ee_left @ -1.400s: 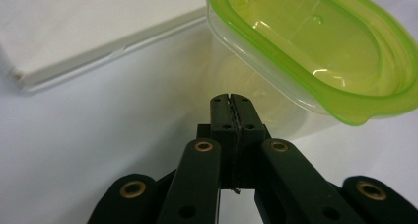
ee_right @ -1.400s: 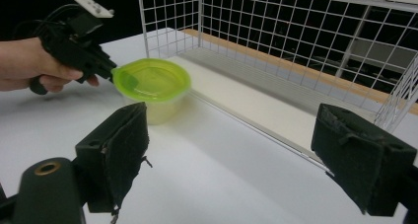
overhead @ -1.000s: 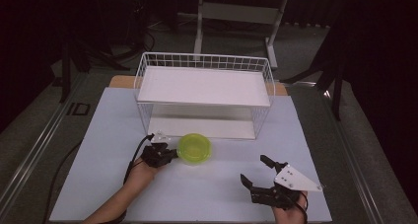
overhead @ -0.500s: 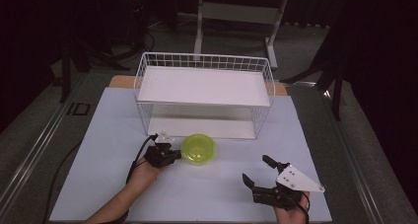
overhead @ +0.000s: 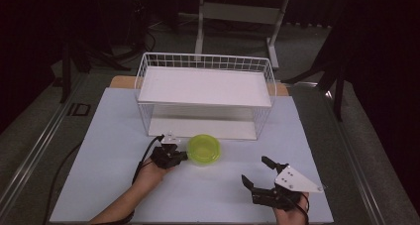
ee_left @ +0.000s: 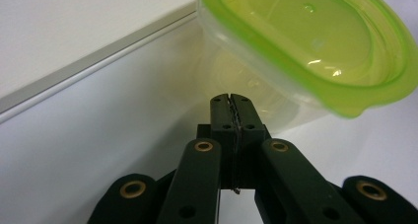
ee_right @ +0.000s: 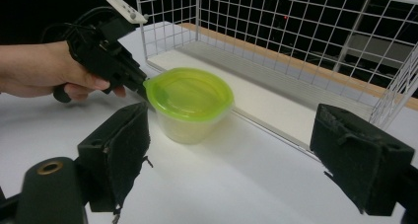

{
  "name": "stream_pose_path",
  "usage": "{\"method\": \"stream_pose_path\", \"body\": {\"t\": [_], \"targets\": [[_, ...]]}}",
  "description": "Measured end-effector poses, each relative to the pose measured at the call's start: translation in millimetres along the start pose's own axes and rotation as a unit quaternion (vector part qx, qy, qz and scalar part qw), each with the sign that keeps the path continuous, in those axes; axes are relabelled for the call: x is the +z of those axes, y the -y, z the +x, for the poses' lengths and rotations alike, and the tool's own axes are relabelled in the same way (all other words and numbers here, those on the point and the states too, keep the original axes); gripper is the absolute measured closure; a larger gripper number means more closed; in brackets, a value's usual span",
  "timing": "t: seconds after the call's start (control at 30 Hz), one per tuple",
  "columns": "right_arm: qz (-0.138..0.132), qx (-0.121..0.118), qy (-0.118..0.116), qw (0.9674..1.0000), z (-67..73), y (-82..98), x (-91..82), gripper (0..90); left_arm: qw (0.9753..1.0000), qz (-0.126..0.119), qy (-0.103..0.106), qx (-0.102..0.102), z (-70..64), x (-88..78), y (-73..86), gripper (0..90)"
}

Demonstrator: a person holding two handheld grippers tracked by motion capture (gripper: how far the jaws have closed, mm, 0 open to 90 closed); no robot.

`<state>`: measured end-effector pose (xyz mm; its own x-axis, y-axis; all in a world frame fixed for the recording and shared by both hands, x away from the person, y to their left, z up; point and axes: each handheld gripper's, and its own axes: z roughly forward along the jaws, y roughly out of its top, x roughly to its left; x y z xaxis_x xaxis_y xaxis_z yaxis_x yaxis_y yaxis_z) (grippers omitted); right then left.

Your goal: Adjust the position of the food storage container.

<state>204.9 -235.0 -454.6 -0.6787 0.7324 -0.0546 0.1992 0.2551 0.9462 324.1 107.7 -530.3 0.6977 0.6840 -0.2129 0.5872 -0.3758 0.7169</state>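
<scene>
**Lidded container at the rack front, left claw closed beside its rim**

Round translucent plastic container with lime-green lid (overhead: 203,148) standing on the white desk (overhead: 109,150), just in front of the white wire two-level rack (overhead: 205,93), outside it. Left claw (overhead: 181,156) fully closed, jaws pressed together, tips at the lid's rim on its left side; in the left gripper view (ee_left: 230,101) nothing visibly pinched between the jaws, container tilted across the frame just beyond the tips; whether the rim tab is gripped not clear from these views. Right claw (overhead: 257,172) wide open, empty, resting low on the desk well apart from the container, aimed towards it (ee_right: 190,105). Judged progress: early to middle. Container brought close to the rack's lower opening; placement on a shelf apparently not done. Left to do, probably: secure grasp, lift, transfer into the rack.
</scene>
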Motion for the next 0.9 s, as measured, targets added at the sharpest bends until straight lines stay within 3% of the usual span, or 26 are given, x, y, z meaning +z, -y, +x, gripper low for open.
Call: {"method": "stream_pose_path", "body": {"t": [0.47,0.63,0.9], "targets": [[0.002,0.0,-0.007,1.0,0.6,0.3,-0.8,15.1,0.9997,0.012,0.011,0.015,-12.8,22.0,-14.4,90.0],[0.0,-0.005,-0.003,1.0,1.7,-0.3,-2.2,15.0,0.9994,0.013,0.013,0.031,-16.8,28.9,-20.5,90.0],[0.001,0.0,0.0,1.0,-0.4,1.2,-3.8,15.0,0.9996,0.01,0.012,0.025,-11.8,24.9,-17.8,89.9]]}}
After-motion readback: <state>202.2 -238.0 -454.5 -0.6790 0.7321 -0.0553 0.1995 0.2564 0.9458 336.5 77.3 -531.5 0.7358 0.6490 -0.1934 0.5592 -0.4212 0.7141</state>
